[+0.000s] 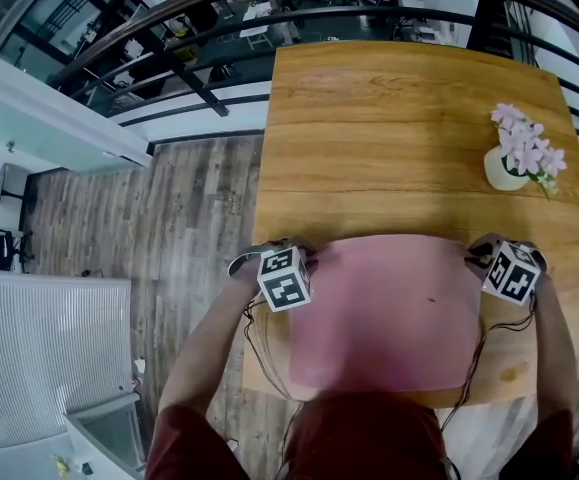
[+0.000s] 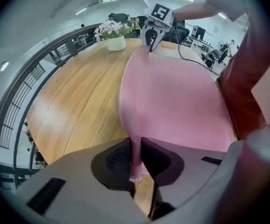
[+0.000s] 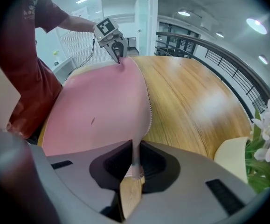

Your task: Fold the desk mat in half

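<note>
A pink desk mat (image 1: 389, 313) lies on the near part of the wooden table (image 1: 399, 138). My left gripper (image 1: 304, 260) is shut on the mat's far left corner, and in the left gripper view the mat's edge (image 2: 135, 164) is pinched between the pads. At the far right corner my right gripper (image 1: 479, 256) is shut on the mat too; the right gripper view shows the corner (image 3: 135, 164) clamped between its pads. Both far corners are raised a little off the wood. The mat (image 2: 176, 97) stretches between the two grippers, bulging slightly.
A white pot of pale pink flowers (image 1: 517, 158) stands on the table's right side, beyond the right gripper. The far half of the table is bare wood. Wood floor and a curved railing (image 1: 199, 78) lie to the left. Cables hang from both grippers.
</note>
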Action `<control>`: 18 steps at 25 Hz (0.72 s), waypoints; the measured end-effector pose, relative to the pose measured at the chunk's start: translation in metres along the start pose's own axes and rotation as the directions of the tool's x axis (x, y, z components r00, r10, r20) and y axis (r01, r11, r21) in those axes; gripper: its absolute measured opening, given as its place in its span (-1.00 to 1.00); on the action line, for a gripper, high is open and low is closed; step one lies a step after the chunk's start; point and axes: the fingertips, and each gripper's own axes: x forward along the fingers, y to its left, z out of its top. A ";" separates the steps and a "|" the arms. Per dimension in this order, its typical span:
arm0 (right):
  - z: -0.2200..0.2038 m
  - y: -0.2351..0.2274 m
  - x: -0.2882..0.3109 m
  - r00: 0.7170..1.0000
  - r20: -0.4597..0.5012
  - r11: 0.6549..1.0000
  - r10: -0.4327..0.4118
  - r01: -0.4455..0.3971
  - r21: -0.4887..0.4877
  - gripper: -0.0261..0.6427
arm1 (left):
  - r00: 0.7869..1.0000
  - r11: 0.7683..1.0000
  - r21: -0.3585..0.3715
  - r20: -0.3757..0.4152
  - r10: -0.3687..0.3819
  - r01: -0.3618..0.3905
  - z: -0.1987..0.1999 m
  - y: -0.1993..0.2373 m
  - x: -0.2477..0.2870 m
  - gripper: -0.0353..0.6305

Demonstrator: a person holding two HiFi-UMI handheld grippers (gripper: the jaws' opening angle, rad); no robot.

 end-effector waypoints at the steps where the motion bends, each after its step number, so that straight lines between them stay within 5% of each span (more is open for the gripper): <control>1: -0.001 0.005 -0.001 1.000 0.002 1.000 0.000 0.000 -0.001 -0.78 | 1.000 1.000 0.006 -0.007 0.003 -0.003 0.000 -0.005 -0.001 -0.69; 18: -0.017 0.069 -0.002 1.000 0.000 0.992 -0.010 0.010 -0.123 -0.77 | 0.998 0.998 -0.051 -0.053 0.031 -0.034 -0.005 -0.084 0.003 -0.69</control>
